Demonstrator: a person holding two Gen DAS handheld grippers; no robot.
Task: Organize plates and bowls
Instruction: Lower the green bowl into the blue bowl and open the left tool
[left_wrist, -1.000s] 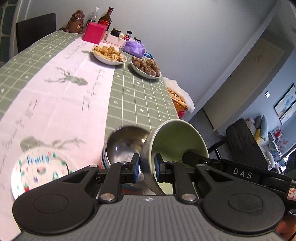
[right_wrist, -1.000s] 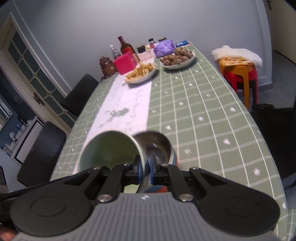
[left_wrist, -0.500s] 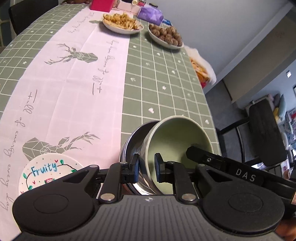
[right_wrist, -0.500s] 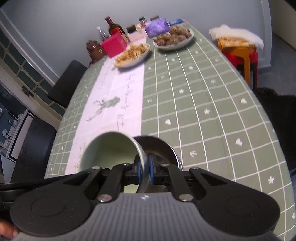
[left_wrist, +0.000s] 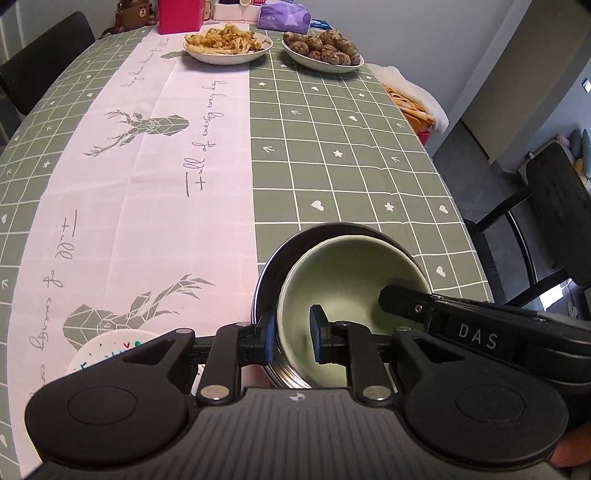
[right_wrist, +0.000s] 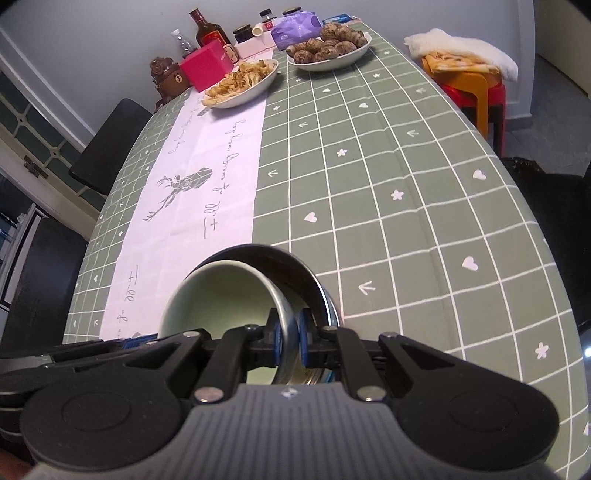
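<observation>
A pale green bowl (left_wrist: 351, 273) sits tilted inside a steel bowl (left_wrist: 269, 269) near the table's front edge. My left gripper (left_wrist: 293, 338) straddles the green bowl's left rim, its pads a little apart from the wall. My right gripper (right_wrist: 290, 341) is shut on the green bowl's (right_wrist: 221, 295) right rim; the steel bowl (right_wrist: 295, 266) lies behind it. The right gripper's arm (left_wrist: 461, 328) reaches in from the right in the left wrist view. A white "Fruity" plate (left_wrist: 107, 350) lies left of the bowls, partly hidden by my left gripper.
At the far end stand a dish of fried food (left_wrist: 227, 46), a dish of brown round food (left_wrist: 325, 50), a pink box (right_wrist: 207, 70), bottles and jars. A black chair (left_wrist: 554, 206) stands at the right. An orange stool with cloth (right_wrist: 465, 70) stands beyond the table.
The green bowl has come down from above into the steel bowl and tipped toward level. Both grippers moved down with it. The left gripper's jaws have parted a little from the rim.
</observation>
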